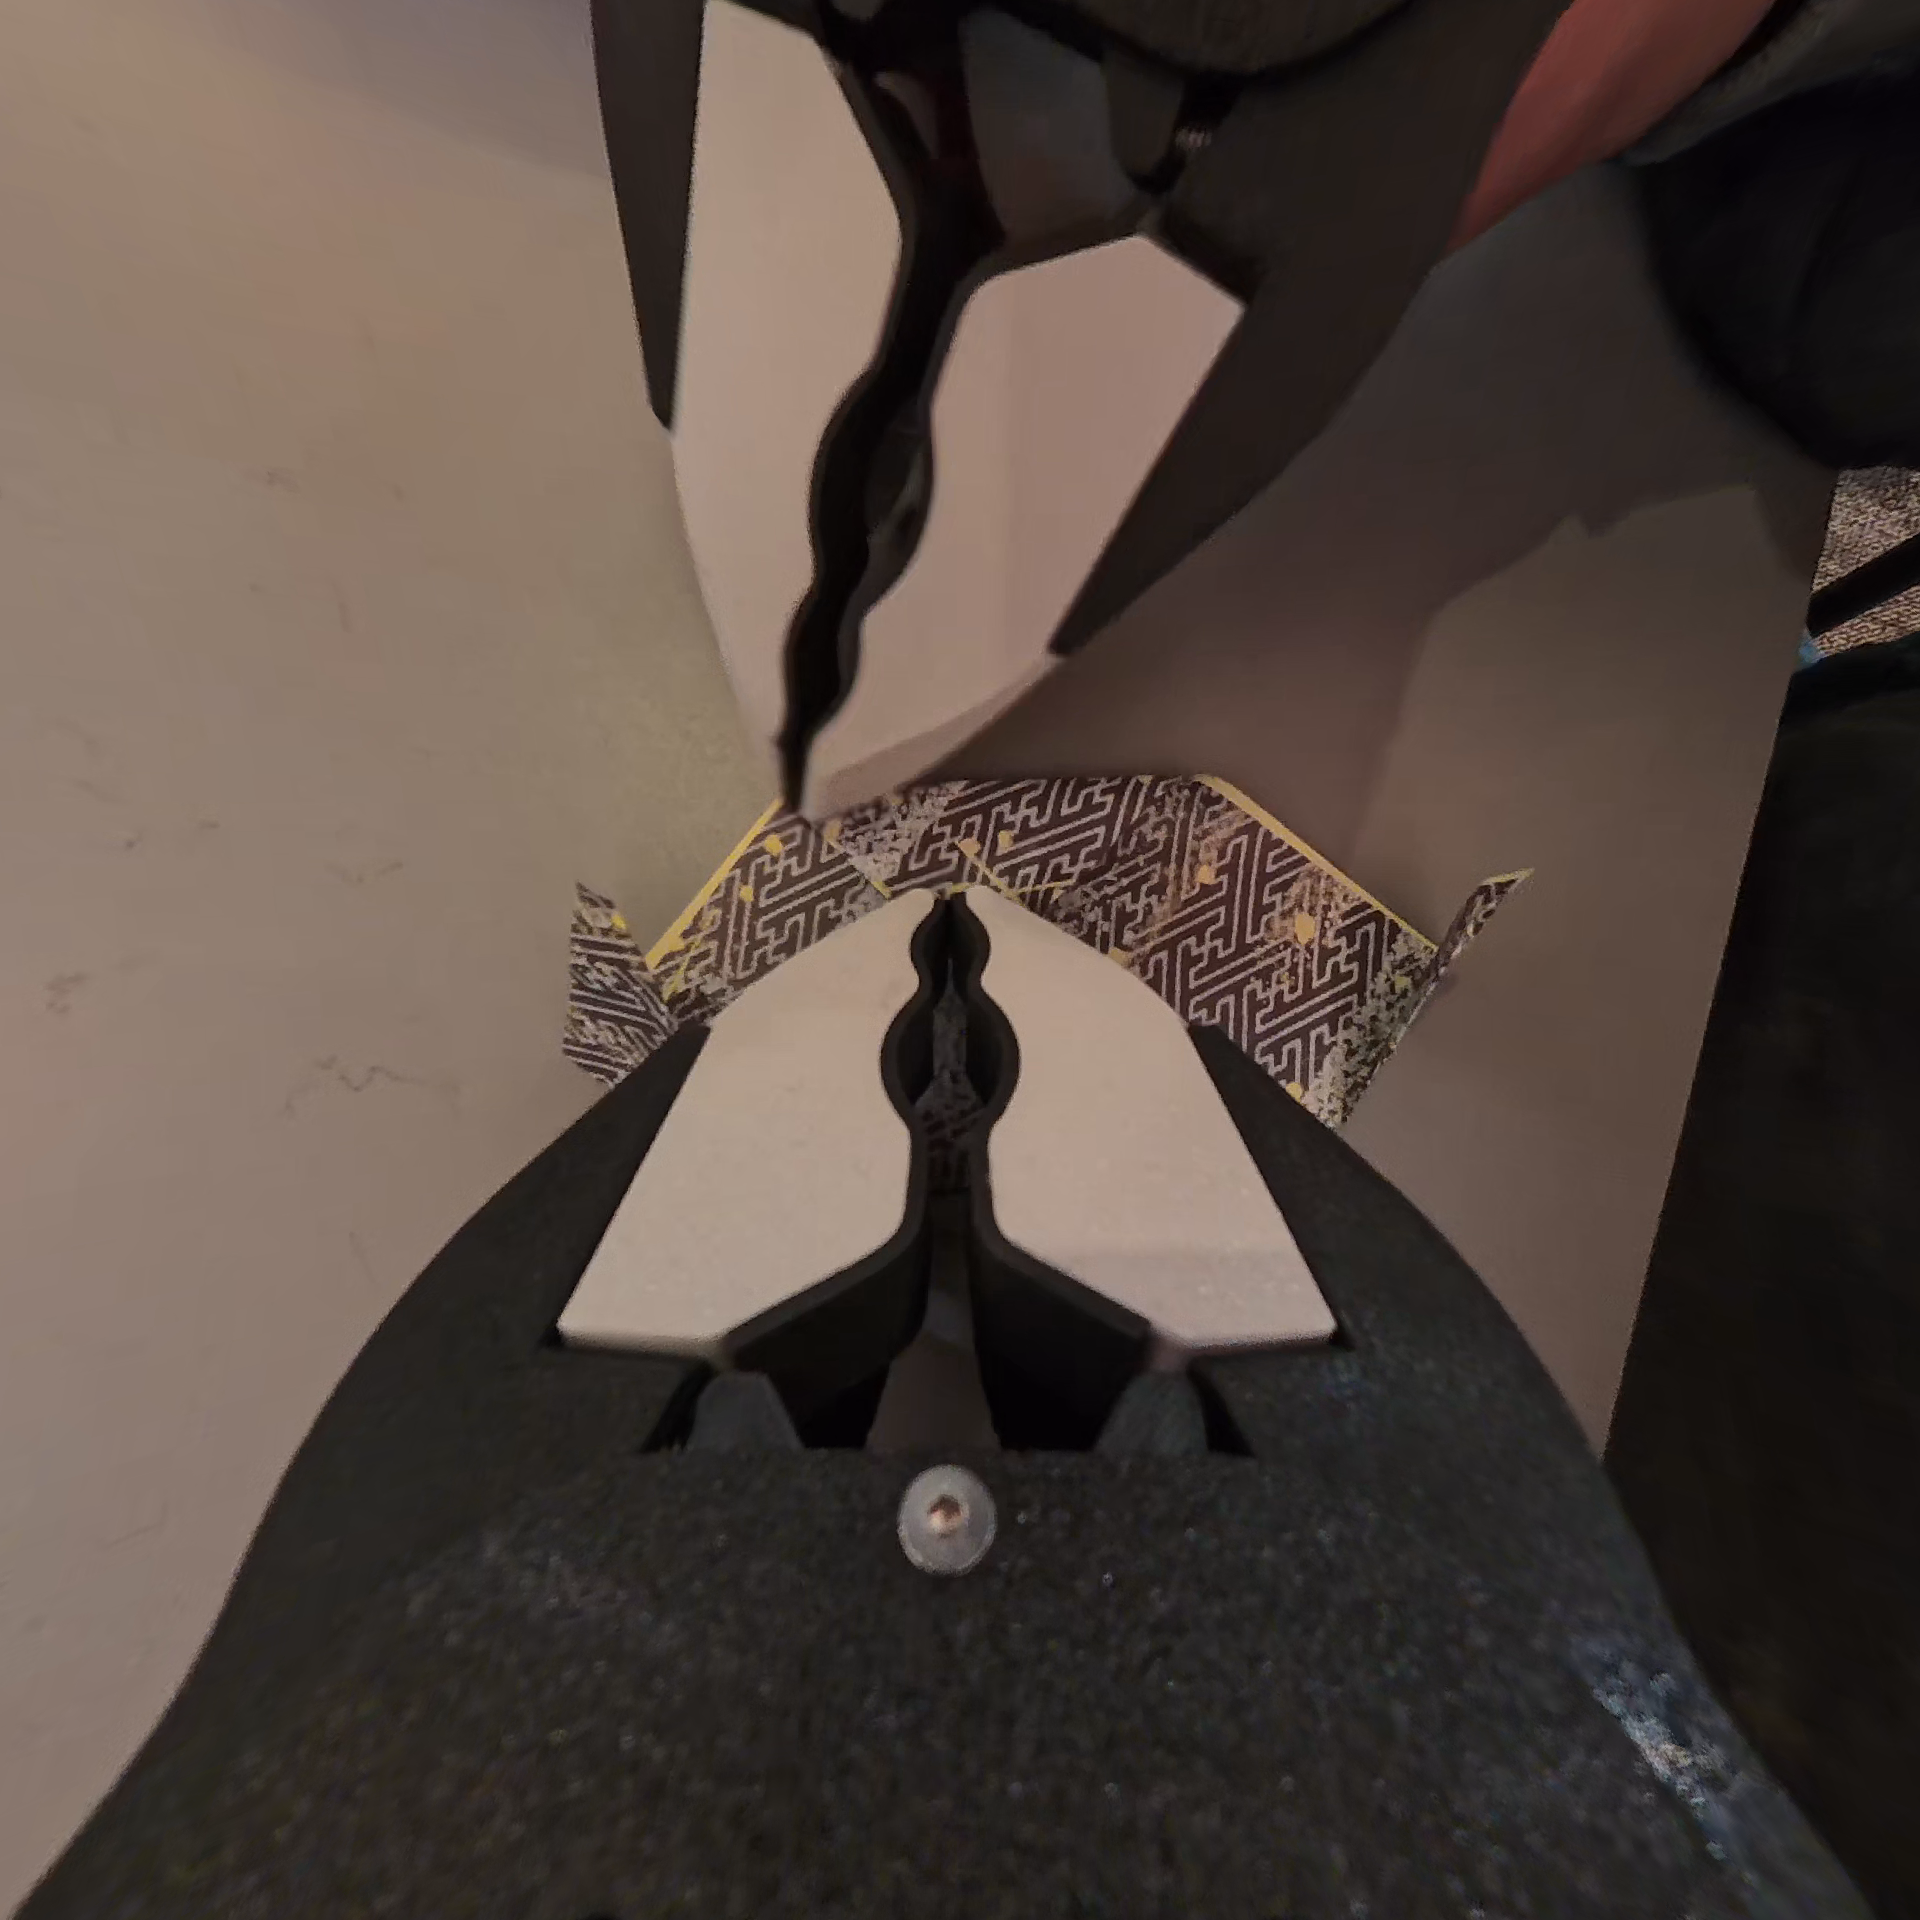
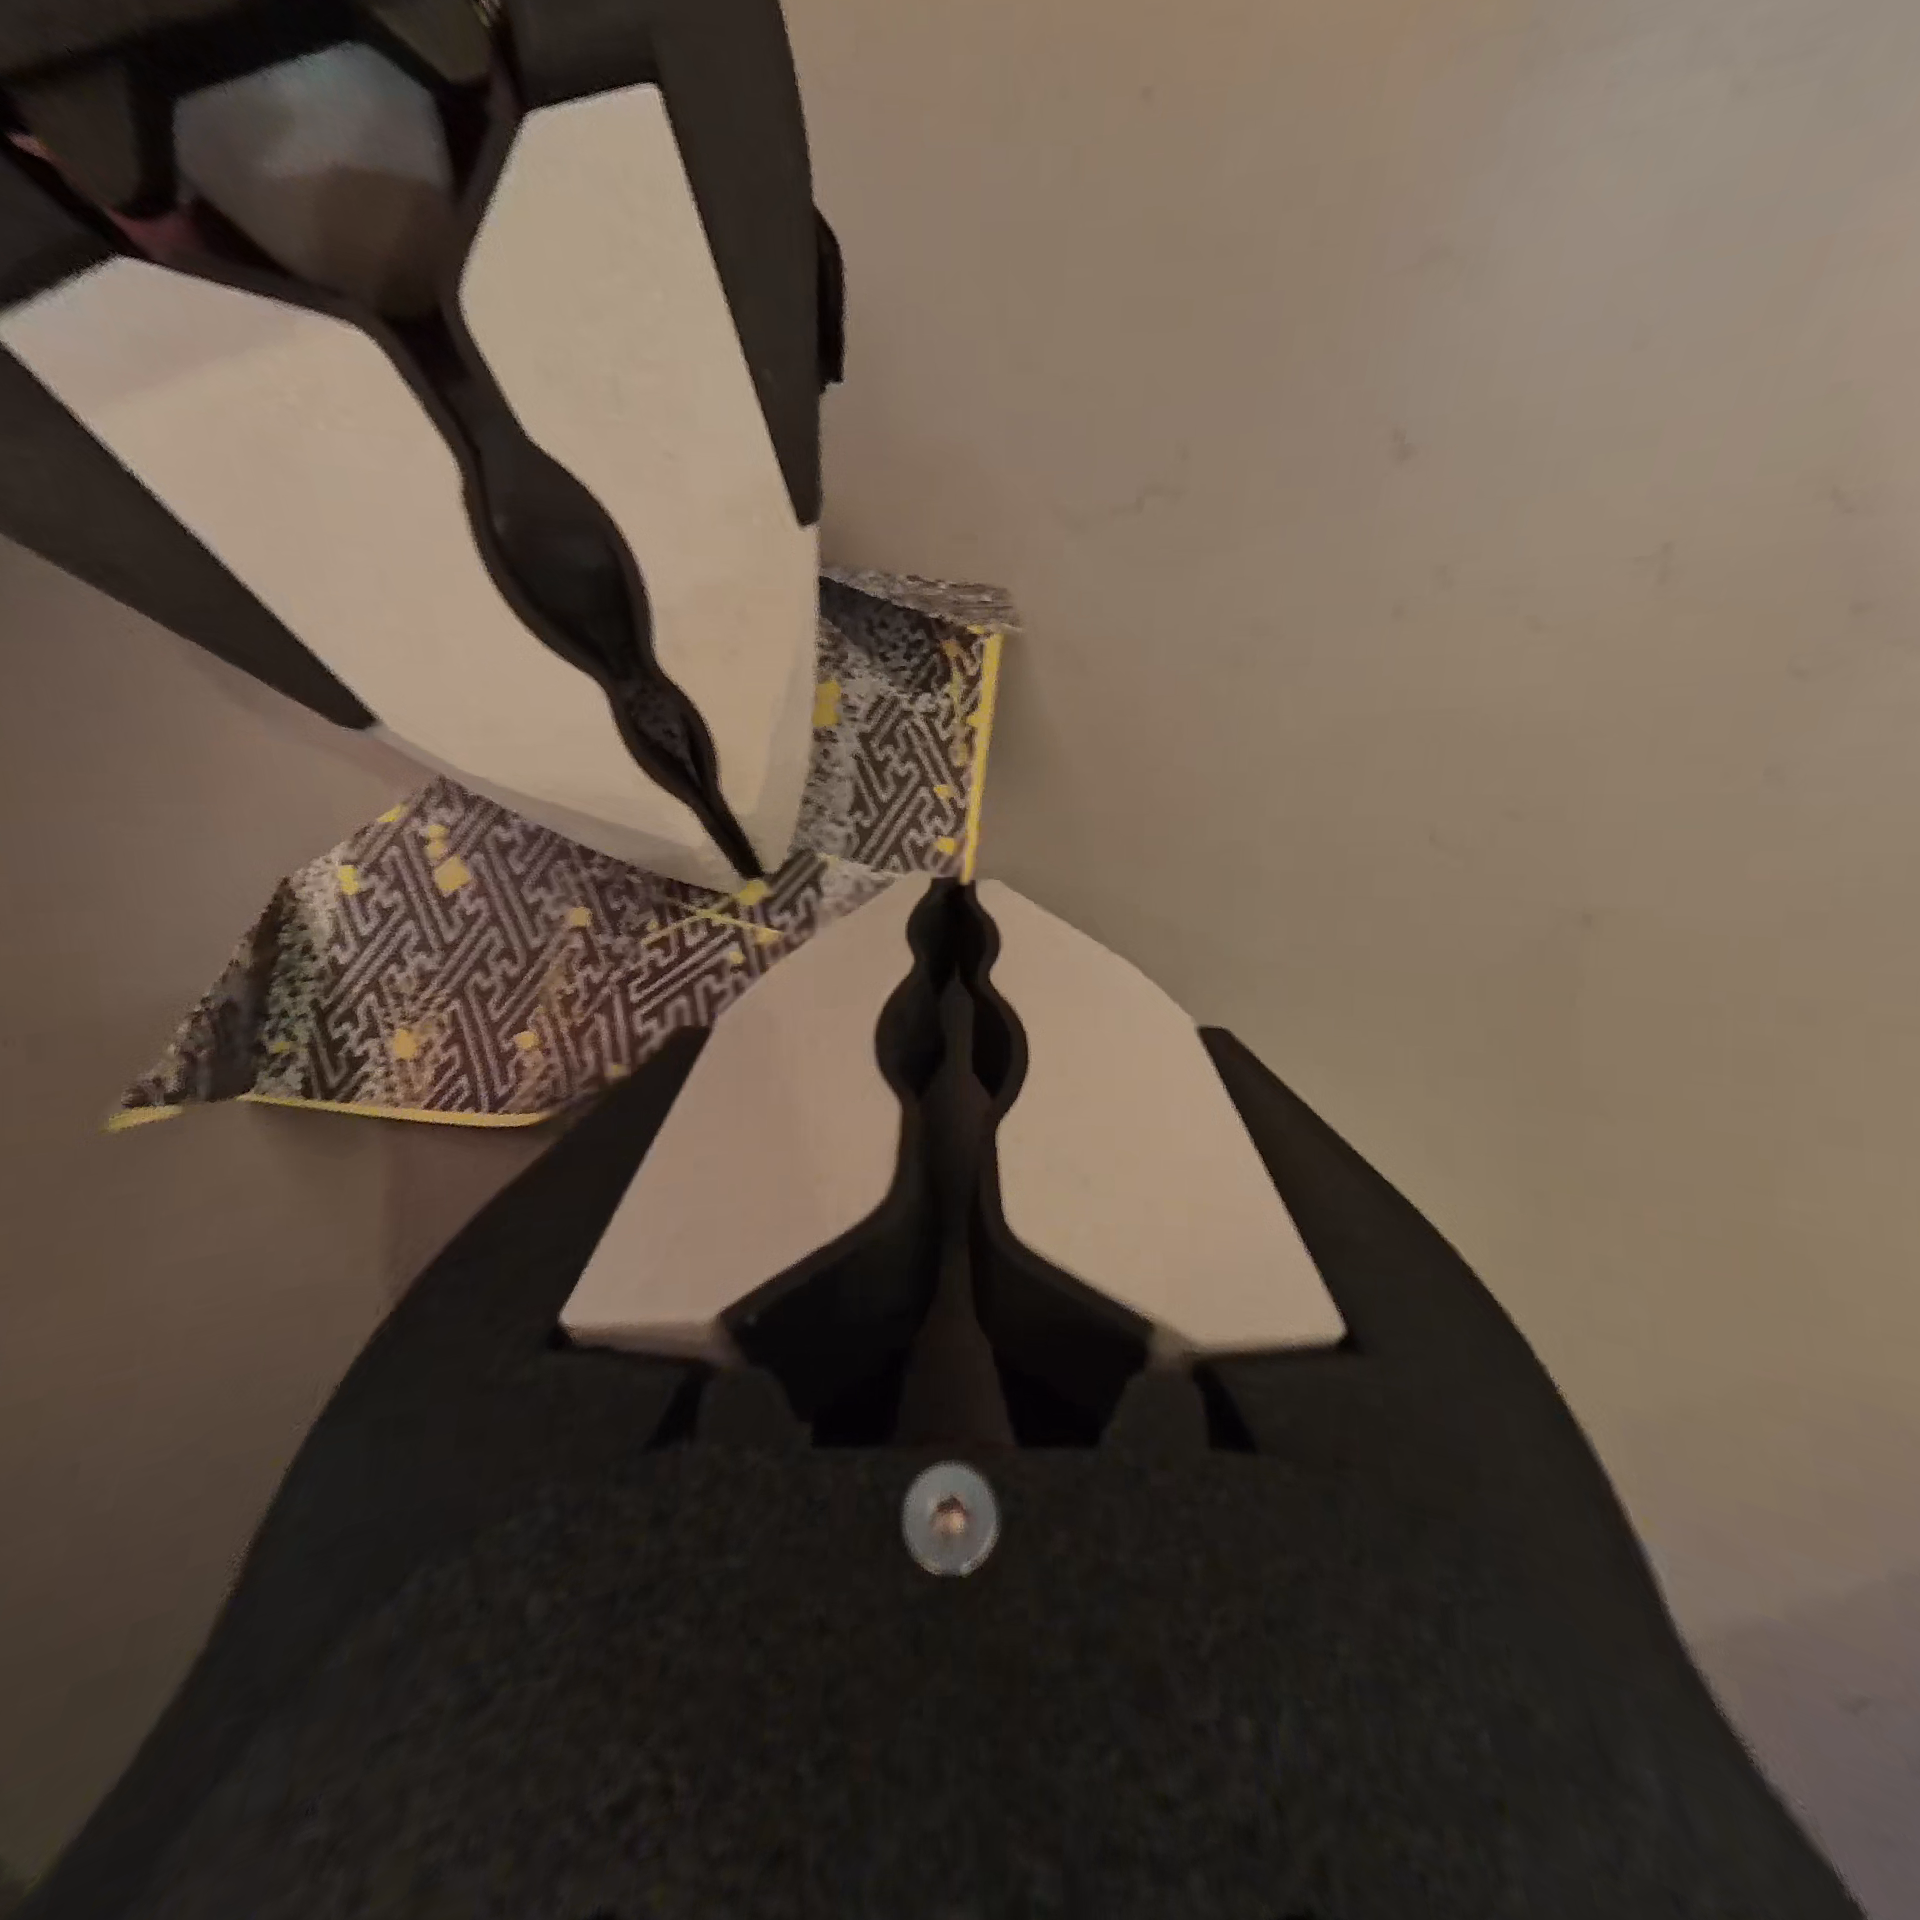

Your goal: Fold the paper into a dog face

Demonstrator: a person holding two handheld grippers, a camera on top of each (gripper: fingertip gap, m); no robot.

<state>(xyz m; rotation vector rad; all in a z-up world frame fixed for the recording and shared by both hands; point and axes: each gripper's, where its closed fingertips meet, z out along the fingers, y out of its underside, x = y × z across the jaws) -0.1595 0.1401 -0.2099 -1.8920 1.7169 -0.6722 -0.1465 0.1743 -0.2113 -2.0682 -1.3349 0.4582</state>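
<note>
The paper (image 1: 1195, 894) is folded, dark brown with a white maze pattern, yellow flecks and yellow edges, and it is held up off the pale table (image 1: 260, 727). My left gripper (image 1: 948, 906) is shut on the paper's near middle, and patterned paper shows between its fingers. My right gripper (image 1: 795, 795) comes in from the top, shut, with its tips nipping the paper's far yellow edge. In the right wrist view the paper (image 2: 468, 966) spreads to the left. There my right gripper (image 2: 961, 888) is shut at its yellow edge, and my left gripper (image 2: 750, 864) is pinching the paper from the upper left.
The pale tabletop (image 2: 1455, 623) lies under both grippers. A dark upright object (image 1: 1766, 1039) stands at the table's right edge, with speckled grey floor (image 1: 1870, 540) beyond it. A red sleeve (image 1: 1558, 125) is behind the right gripper. Less than 4 cm separates the two grippers' tips.
</note>
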